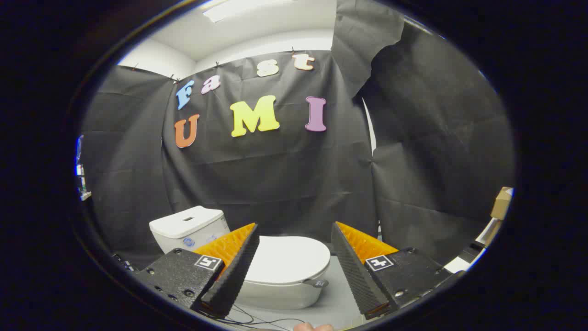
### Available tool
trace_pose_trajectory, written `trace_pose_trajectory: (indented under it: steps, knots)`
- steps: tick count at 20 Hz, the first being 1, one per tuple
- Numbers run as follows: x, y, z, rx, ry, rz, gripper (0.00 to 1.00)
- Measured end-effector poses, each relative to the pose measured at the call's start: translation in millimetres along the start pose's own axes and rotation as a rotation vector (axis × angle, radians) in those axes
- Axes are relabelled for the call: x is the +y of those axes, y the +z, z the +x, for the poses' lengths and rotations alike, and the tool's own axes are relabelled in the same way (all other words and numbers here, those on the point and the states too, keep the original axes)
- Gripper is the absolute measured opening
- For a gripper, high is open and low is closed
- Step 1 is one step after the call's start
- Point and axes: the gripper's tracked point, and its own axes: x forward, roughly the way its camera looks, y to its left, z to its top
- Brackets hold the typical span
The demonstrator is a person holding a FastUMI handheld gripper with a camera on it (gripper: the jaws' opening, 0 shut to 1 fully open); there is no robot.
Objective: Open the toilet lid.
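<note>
Two fingers of gripper [294, 257] spread wide, holding nothing. Toilet lid [287, 259] down, sits beyond and between them, tank [188, 227] behind. Best bet imo: drop low, hook lid's front lip [317, 281], lift slow.

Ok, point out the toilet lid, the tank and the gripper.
toilet lid [287, 259]: gripper view, its closed flat top.
tank [186, 221]: gripper view, its top cover.
gripper [294, 230]: gripper view, gap between open fingers.
</note>
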Motion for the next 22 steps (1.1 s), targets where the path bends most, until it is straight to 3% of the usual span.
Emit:
trace_pose_trajectory:
  steps: [22]
  knots:
    - [-9.1, -10.5, 3.7, 0.009, -0.037, -0.013, 0.99]
